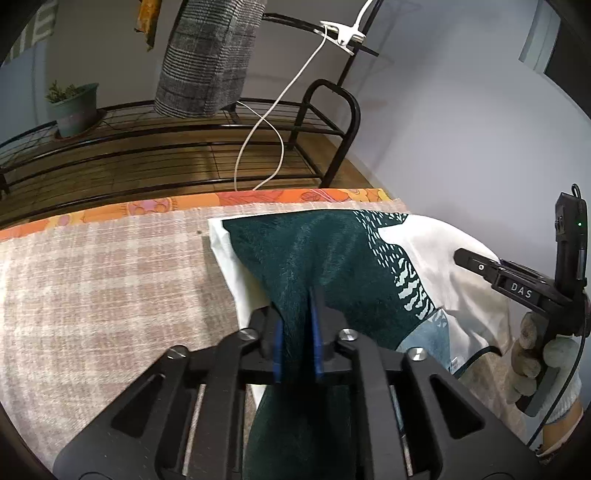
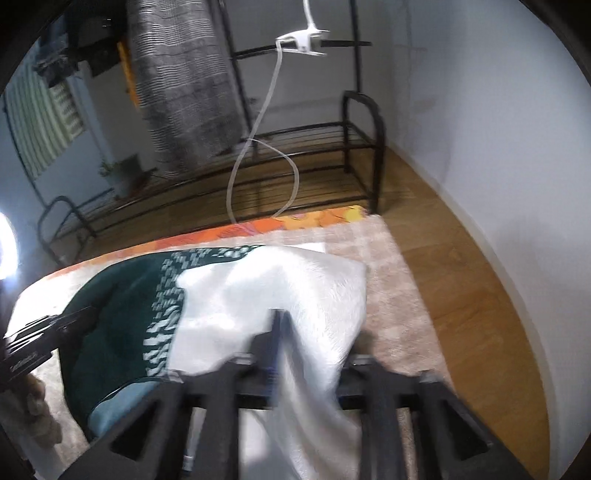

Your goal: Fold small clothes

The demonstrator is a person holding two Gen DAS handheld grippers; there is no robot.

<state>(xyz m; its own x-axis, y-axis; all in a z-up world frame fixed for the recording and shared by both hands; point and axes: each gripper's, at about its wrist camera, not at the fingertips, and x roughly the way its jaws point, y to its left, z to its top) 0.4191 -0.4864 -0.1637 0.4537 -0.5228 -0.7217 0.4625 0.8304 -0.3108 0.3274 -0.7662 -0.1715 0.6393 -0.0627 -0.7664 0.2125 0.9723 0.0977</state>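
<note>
A white small T-shirt with a dark green and light blue print [image 1: 332,251] lies bunched on a pink-beige checked blanket [image 1: 110,288]. My left gripper [image 1: 298,317] stands over its near edge. A ridge of the green cloth lies in the narrow gap between the blue pads, which stand slightly apart. In the right wrist view, which is blurred, the shirt's white part [image 2: 295,280] drapes between and over the fingers of my right gripper [image 2: 310,339], whose jaws are parted. A gloved hand [image 1: 532,362] holds the right gripper [image 1: 461,258] at the shirt's right side.
The blanket ends at an orange patterned edge [image 1: 258,197]. Beyond it stand a black metal rack [image 1: 184,147] with a potted plant [image 1: 74,107], a hanging grey plaid cloth [image 1: 210,55] and a white clip with cable [image 1: 343,35]. Wooden floor [image 2: 461,277] and a wall lie right.
</note>
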